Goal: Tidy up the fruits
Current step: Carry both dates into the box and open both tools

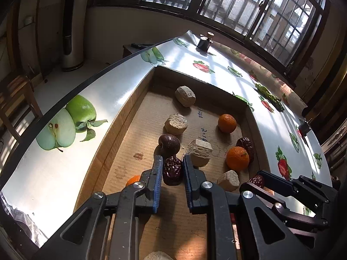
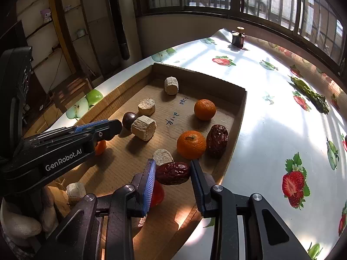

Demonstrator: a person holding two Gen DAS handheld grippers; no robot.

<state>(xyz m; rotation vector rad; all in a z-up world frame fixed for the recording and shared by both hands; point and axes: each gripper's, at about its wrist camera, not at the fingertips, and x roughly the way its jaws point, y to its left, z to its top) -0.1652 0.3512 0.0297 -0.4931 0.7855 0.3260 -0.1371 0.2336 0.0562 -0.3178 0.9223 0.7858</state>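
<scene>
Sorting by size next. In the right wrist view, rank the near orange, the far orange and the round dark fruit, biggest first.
1. Near orange
2. Far orange, slightly smaller; it sits farther off, so they may match.
3. Round dark fruit, clearly smallest, partly hidden.

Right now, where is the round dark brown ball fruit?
The dark round fruit sits in the cardboard tray, left of centre in the left wrist view, just beyond the left tool and the red date it grips, beside a tan block.
</scene>
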